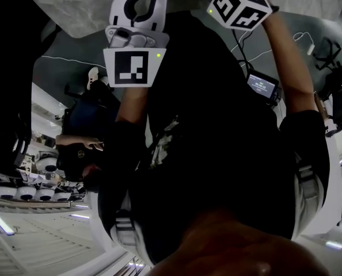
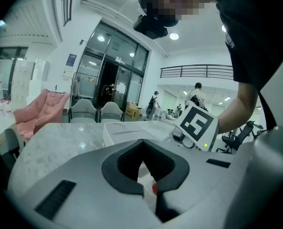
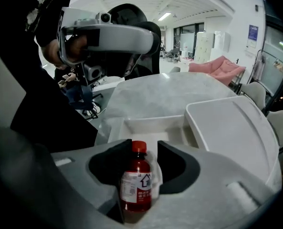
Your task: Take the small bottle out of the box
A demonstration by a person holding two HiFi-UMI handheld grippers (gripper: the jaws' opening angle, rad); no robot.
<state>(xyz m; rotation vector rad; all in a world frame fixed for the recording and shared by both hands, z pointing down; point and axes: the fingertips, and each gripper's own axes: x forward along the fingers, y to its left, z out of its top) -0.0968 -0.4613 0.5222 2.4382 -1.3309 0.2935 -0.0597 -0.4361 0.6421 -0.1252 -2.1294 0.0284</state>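
— How was the right gripper (image 3: 140, 146) found?

— It was seen clamped on the small bottle (image 3: 136, 180). The bottle was held upright between the two dark pads (image 3: 177, 166). Its red cap was level with the jaw tips, and red liquid and a white label were shown below.

— And the box (image 3: 148, 127)?

— The white box was seen open on the marbled table (image 3: 156, 92), just beyond the bottle, with its lid (image 3: 229, 128) just beside it. The bottle's base was covered by the gripper's own body. Whether it was over the box or clear of it could not be told.

— Was anything caught in the left gripper (image 2: 141, 143)?

— Nothing was. Its jaws were pressed together with the tips touching, and only a hollow was shown between the pads. A small red spot was noticed low in the slit, but what it was could not be made out.

— Where were the two held?

— In the left gripper view, the right gripper's marker cube (image 2: 198, 125) was seen near on the right, over the table. In the right gripper view, the left gripper was seen held up above the table, gripped by a hand (image 3: 71, 46). A pink chair (image 3: 221, 66) was seen well behind the table.
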